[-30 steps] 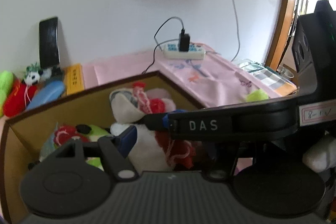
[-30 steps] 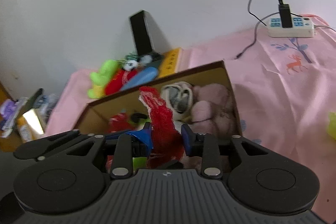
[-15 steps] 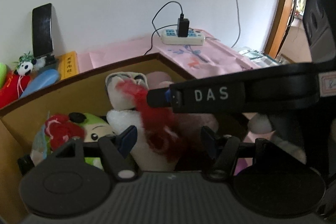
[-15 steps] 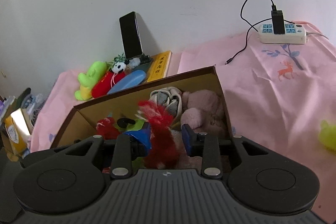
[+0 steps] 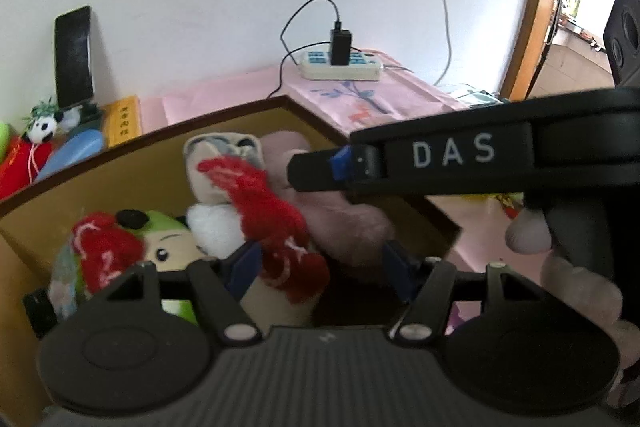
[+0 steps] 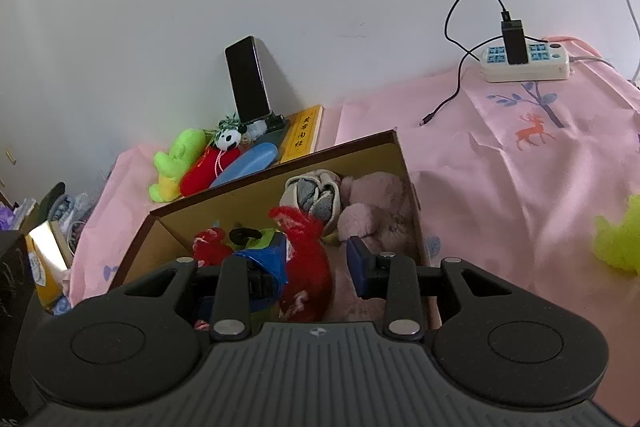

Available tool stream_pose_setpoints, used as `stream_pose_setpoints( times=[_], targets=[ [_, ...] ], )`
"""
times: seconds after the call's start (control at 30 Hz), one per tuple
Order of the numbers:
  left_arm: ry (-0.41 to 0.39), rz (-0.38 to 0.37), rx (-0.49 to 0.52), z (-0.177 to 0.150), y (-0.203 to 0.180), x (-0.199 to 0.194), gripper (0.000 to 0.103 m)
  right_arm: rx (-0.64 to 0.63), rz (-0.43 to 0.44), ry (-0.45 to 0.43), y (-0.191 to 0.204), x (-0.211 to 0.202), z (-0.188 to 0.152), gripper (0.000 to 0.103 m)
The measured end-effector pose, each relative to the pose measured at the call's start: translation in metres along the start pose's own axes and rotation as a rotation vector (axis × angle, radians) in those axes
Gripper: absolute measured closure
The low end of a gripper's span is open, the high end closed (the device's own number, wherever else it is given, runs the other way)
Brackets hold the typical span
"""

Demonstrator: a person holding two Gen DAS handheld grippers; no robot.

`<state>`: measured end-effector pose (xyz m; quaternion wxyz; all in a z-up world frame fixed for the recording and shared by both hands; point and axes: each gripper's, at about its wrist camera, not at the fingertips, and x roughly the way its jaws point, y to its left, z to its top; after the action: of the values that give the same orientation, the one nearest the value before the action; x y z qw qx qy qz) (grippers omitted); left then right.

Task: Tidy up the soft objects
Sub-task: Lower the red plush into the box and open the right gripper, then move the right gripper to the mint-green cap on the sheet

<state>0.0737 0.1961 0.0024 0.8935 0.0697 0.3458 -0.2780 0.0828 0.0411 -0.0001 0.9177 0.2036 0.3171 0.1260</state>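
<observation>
Your left hand-held gripper [image 5: 316, 267] hangs with its jaws apart over the cardboard box [image 6: 224, 203] of plush toys; your right hand-held gripper [image 6: 318, 261] has its jaws spread too, the red fuzzy toy [image 6: 306, 259] between them touching only the left pad, above the pink plush [image 6: 376, 207].

Matt brown cardboard is seen in the box [image 6: 280, 183]. Fuzzy red plush [image 6: 308, 251] and pink plush [image 6: 376, 211] lie inside. The pink tablecloth [image 6: 520, 179] is smooth printed cloth.
</observation>
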Motion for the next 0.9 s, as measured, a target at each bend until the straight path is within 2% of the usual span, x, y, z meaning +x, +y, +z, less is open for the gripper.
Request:
stream_pose_setpoints(
  times=[0.2, 0.6, 0.73, 0.9],
  targets=[
    [-0.003, 0.042, 0.004, 0.002, -0.015, -0.003, 0.041, 0.030, 0.011, -0.022, -0.014, -0.022, 0.001, 0.087],
    [-0.033, 0.185, 0.007, 0.005, -0.055, -0.034, 0.034, 0.035, 0.032, -0.023, -0.049, -0.069, -0.008, 0.087],
    [-0.041, 0.201, 0.021, 0.002, -0.077, -0.045, 0.033, 0.042, 0.033, -0.012, -0.065, -0.084, -0.014, 0.087],
    [-0.040, 0.181, 0.038, -0.002, -0.113, -0.048, 0.033, 0.041, 0.031, 0.005, -0.084, -0.104, -0.024, 0.087]
  ],
)
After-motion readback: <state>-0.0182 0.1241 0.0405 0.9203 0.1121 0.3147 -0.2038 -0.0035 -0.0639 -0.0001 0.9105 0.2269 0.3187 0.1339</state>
